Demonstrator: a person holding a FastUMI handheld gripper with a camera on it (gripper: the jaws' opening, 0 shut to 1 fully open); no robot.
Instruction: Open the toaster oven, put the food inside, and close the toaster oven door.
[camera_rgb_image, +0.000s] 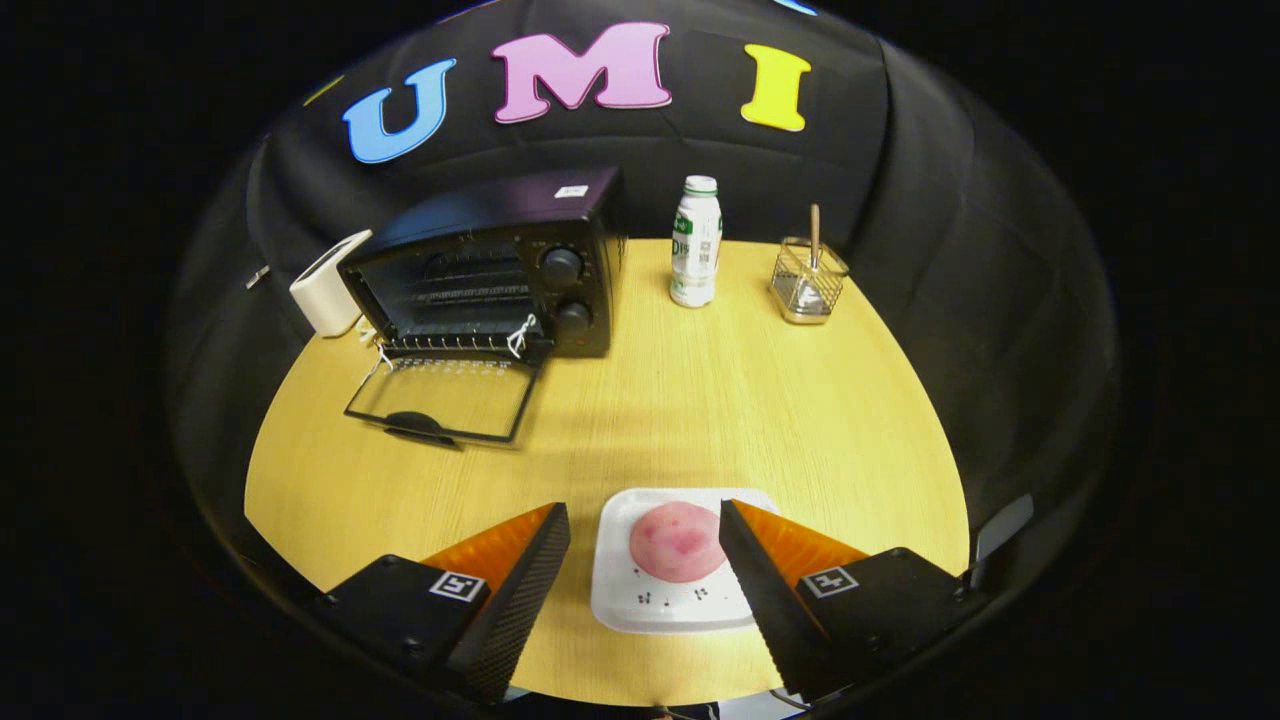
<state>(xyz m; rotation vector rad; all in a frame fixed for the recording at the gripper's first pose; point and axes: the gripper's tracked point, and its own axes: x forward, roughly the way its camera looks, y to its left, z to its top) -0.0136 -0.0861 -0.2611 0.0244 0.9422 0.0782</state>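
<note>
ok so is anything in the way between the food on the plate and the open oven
Nothing visible. The gripper is open with the pink food on its white plate between the fingers. Bare table runs from there to the toaster oven, whose door lies flat open. The bottle stands off to the side.

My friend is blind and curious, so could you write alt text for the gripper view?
The open gripper hovers over a pink round food piece on a white square plate, which lies between its fingers on a light wooden table. Beyond them, a black toaster oven stands with its glass door folded down.
</note>
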